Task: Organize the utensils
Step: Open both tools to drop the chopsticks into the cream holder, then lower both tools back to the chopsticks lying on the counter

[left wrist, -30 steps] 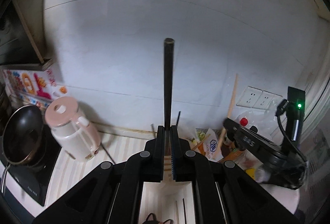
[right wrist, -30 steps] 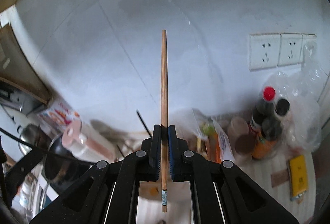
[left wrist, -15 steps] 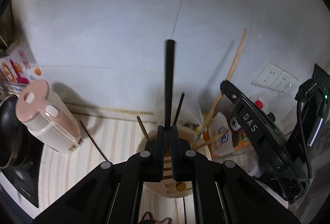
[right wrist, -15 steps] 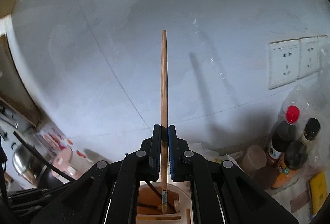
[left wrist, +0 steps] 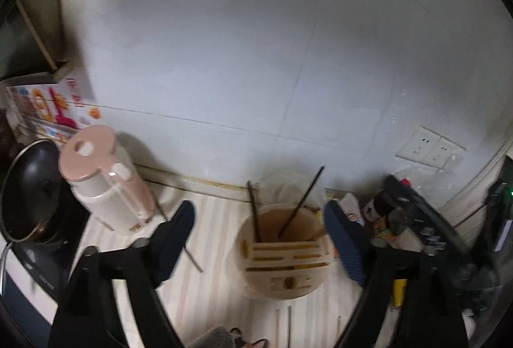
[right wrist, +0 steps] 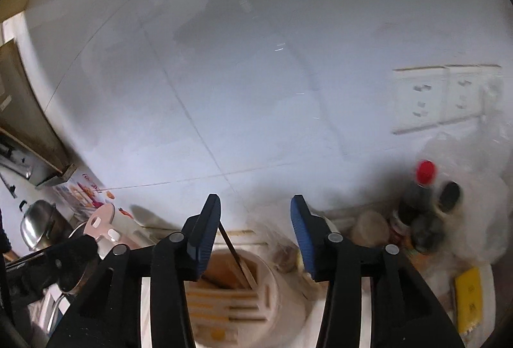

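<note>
Two grippers work above a pale striped counter (left wrist: 218, 284) that runs along a white tiled wall (left wrist: 256, 59), and the counter is the widest thing in view after that wall. On its left side a black pan (left wrist: 25, 190) sits on a dark cooktop, and just beside it stands a pink and cream kettle (left wrist: 105, 184). Toward the right, under a pair of wall sockets (right wrist: 445, 97), a cluster of dark bottles (right wrist: 423, 213) stands among clear plastic bags, with a yellow packet (right wrist: 468, 300) lying near them. The left gripper (left wrist: 259, 235) has its jaws spread wide and opening, one finger on each side of the utensil holder (left wrist: 282, 258), with nothing pressed between the pads. The right gripper (right wrist: 255, 232) is likewise opening, its blue pads apart and clamping nothing. That holder, a round cream tub with slotted compartments across its front, stands on the counter directly below both grippers. Inside its open rear compartment lean several chopsticks: a black chopstick (left wrist: 301, 200) tilting right, and a brown chopstick (left wrist: 253, 210) tilting left. More thin sticks (left wrist: 192, 258) lie loose on the counter, left of the holder and in front of it.
</note>
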Demonstrator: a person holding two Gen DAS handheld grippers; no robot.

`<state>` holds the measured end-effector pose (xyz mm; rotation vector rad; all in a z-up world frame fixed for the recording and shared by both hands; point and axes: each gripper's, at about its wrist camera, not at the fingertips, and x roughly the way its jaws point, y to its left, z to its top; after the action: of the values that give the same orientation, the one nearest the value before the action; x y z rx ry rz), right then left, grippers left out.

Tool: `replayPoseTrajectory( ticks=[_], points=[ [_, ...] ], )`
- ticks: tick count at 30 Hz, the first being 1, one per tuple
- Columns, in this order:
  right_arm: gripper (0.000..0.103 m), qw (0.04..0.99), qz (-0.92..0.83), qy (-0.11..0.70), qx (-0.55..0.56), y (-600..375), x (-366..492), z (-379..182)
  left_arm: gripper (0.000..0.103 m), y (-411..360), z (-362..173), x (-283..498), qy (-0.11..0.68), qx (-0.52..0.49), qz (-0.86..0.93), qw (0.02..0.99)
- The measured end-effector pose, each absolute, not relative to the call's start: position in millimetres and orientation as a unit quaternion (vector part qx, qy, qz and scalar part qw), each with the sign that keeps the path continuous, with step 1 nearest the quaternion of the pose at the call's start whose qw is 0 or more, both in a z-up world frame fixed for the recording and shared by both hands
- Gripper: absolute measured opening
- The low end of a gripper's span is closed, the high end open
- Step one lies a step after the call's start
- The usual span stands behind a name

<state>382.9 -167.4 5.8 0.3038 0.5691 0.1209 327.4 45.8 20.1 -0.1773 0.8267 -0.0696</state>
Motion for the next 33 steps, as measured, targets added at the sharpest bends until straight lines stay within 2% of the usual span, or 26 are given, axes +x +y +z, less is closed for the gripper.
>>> replayPoseTrajectory(
  ticks=[2, 5, 8, 19, 21, 24, 25, 27, 29, 30, 31, 32, 33],
  points=[
    [0.065, 0.941, 0.043, 0.296, 0.155, -178, 370, 5, 0.103, 50, 15, 315, 0.393, -0.08, -0.018, 0.916],
    [0.077, 0.935, 0.024, 0.314, 0.161, -193, 345, -5, 0.103, 50, 1, 302, 0.396, -0.061, 0.006, 0.916],
    [0.082, 0.926, 0.002, 0.34, 0.163, -208, 323, -25, 0.103, 48, -26, 290, 0.42, -0.044, 0.013, 0.906],
    [0.081, 0.858, -0.078, 0.479, 0.168, -274, 277, -148, 0.103, 2, -164, 261, 0.55, 0.011, 0.008, 0.835],
    [0.074, 0.844, -0.086, 0.502, 0.17, -281, 273, -169, 0.103, -10, -184, 259, 0.567, 0.02, 0.0, 0.823],
    [0.057, 0.821, -0.092, 0.534, 0.18, -292, 266, -199, 0.1, -29, -217, 256, 0.593, 0.03, -0.014, 0.804],
    [0.05, 0.811, -0.092, 0.546, 0.189, -296, 263, -210, 0.097, -34, -226, 255, 0.604, 0.03, -0.022, 0.796],
    [0.043, 0.798, -0.088, 0.563, 0.199, -302, 259, -227, 0.075, -45, -249, 254, 0.633, 0.026, -0.04, 0.772],
    [0.034, 0.785, -0.083, 0.58, 0.202, -304, 257, -242, 0.067, -55, -266, 252, 0.652, 0.026, -0.055, 0.756],
    [0.034, 0.779, -0.077, 0.588, 0.203, -303, 256, -249, 0.057, -59, -272, 251, 0.657, 0.027, -0.061, 0.751],
    [0.034, 0.772, -0.07, 0.598, 0.204, -302, 255, -256, 0.055, -64, -278, 249, 0.664, 0.027, -0.067, 0.744],
    [0.034, 0.765, -0.062, 0.608, 0.202, -300, 255, -262, 0.048, -68, -283, 247, 0.669, 0.028, -0.072, 0.739],
    [0.034, 0.757, -0.051, 0.619, 0.201, -297, 254, -270, 0.036, -70, -287, 246, 0.671, 0.033, -0.073, 0.737]
  ],
)
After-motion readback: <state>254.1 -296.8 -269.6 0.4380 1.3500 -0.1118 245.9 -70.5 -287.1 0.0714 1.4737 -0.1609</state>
